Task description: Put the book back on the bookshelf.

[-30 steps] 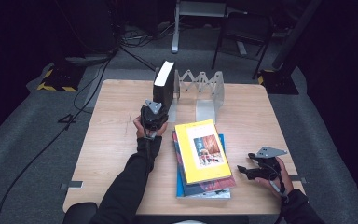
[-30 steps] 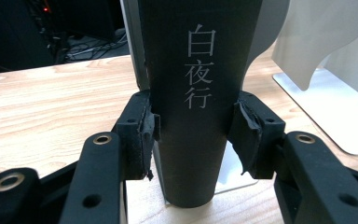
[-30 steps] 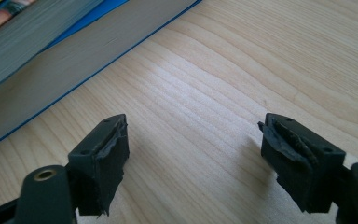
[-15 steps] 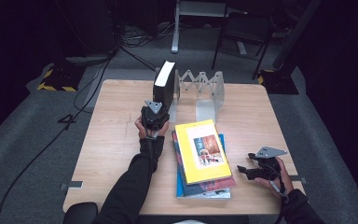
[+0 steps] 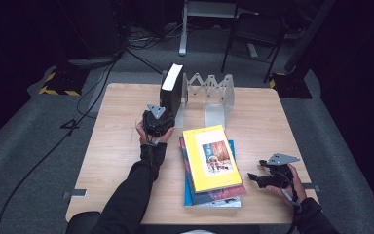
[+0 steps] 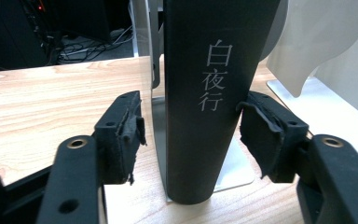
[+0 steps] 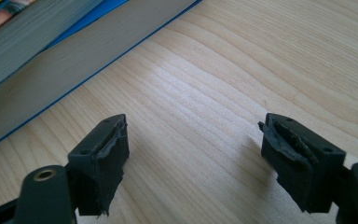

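- High view: wooden worktop (image 5: 117,146). Metal accordion book rack (image 5: 209,95) at the far edge holds one black book (image 5: 170,92), upright in its leftmost slot. Left gripper (image 5: 158,122) sits just in front of that book's spine. Flat stack of books (image 5: 209,165), yellow one on top, lies mid-worktop; right gripper (image 5: 268,178) rests near its right side, apart from it.
- Left gripper view: black book (image 6: 205,93) w/ matte spine & pale characters stands between the jaws. The jaws have just been opening; left pad is clear of the spine, right pad at its edge, no squeeze.
- Right gripper view: jaws open, nothing between, over pale wood grain; stack's page edges (image 7: 51,51) at upper left.
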The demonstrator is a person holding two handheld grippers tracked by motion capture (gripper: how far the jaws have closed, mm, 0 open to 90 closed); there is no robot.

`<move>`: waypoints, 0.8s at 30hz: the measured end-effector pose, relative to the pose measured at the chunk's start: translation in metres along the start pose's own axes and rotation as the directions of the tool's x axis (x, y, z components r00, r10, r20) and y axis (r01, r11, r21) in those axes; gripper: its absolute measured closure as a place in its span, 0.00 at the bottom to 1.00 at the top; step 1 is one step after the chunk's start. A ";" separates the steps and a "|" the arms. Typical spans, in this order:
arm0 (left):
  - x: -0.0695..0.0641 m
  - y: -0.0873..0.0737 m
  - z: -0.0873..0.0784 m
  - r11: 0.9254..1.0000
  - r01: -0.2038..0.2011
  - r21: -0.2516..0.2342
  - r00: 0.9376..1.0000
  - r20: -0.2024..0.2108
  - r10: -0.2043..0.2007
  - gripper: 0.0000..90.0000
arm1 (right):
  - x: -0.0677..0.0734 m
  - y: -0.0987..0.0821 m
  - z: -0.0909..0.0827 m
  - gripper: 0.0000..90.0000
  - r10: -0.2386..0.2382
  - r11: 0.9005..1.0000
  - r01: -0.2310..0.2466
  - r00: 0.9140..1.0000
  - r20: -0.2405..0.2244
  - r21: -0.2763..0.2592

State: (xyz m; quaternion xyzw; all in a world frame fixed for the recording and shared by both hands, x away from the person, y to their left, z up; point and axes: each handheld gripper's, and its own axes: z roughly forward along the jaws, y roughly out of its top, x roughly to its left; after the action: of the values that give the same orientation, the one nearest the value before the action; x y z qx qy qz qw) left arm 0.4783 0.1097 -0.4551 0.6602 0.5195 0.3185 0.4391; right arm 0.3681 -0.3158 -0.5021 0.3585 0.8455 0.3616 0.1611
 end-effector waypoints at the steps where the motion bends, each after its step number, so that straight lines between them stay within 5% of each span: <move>1: 0.000 0.000 -0.001 1.000 0.002 -0.001 1.000 0.006 -0.002 0.43 | 0.000 0.000 0.000 0.25 0.000 1.000 0.000 1.000 0.000 0.000; 8: -0.009 0.000 -0.007 0.999 -0.039 -0.003 0.998 0.057 0.039 0.40 | 0.000 0.000 0.000 0.25 0.002 1.000 -0.002 1.000 0.000 0.000; 15: -0.004 0.001 -0.017 0.997 -0.079 0.010 0.993 0.094 0.078 0.39 | 0.000 0.000 0.000 0.25 0.001 1.000 -0.001 1.000 0.001 0.000; 21: 0.001 -0.003 -0.026 0.990 -0.136 0.035 0.982 0.138 0.130 0.36 | 0.000 0.000 0.000 0.25 0.001 1.000 -0.001 1.000 0.000 0.003; 24: 0.005 -0.006 -0.033 0.980 -0.189 0.066 0.966 0.190 0.174 0.36 | 0.001 0.000 0.000 0.25 -0.001 1.000 0.001 1.000 0.000 0.004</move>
State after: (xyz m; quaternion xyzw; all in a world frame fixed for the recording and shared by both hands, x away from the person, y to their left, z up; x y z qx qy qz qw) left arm 0.4479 0.1230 -0.4473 0.7491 0.4271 0.2734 0.4262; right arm 0.3676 -0.3154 -0.5017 0.3583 0.8463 0.3599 0.1608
